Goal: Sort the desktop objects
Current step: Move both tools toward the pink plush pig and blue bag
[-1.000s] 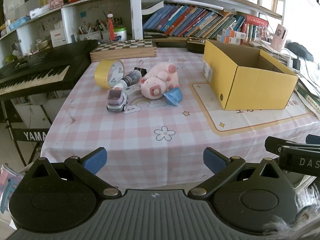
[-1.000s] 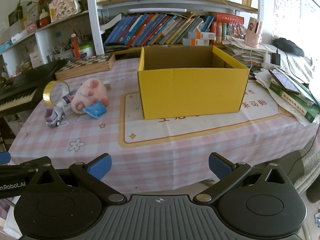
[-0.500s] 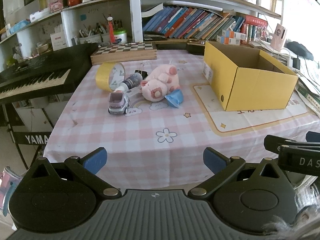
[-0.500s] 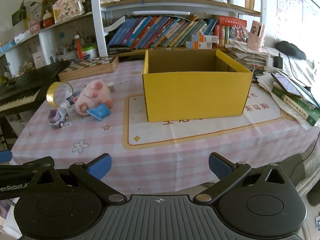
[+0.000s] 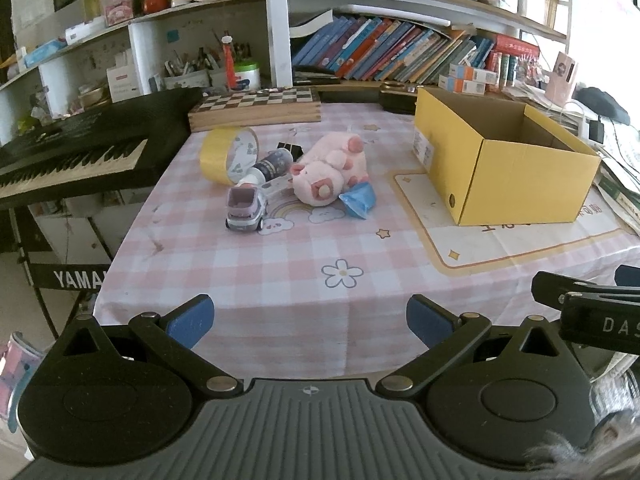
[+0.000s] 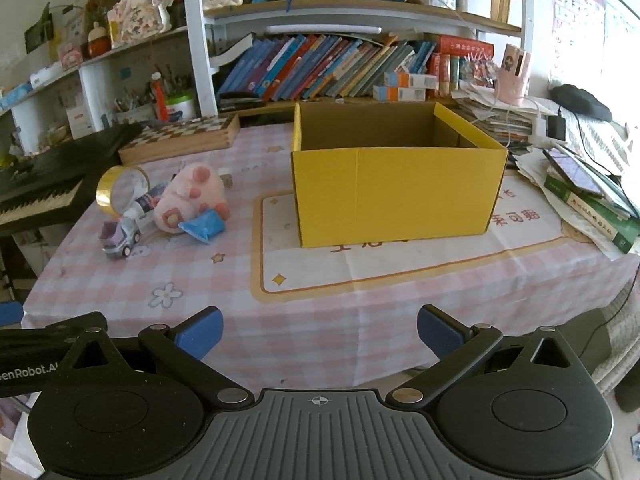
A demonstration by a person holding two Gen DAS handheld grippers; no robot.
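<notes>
from my desk (image 5: 280,280) edge view the yellow box (image 6: 396,196) stands empty right of the clustered plush pig (image 5: 328,172), tape roll (image 5: 226,156) and toy truck (image 5: 244,210), so with left tongs (image 5: 308,320) and right tongs (image 6: 320,330) both spread and holding nothing, i judge a careless reach could set the truck rolling.

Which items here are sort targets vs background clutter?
Job:
yellow box
plush pig
toy truck
tape roll
small bottle
blue packet
binder clip

Lying about:
chessboard
keyboard
shelf books
</notes>
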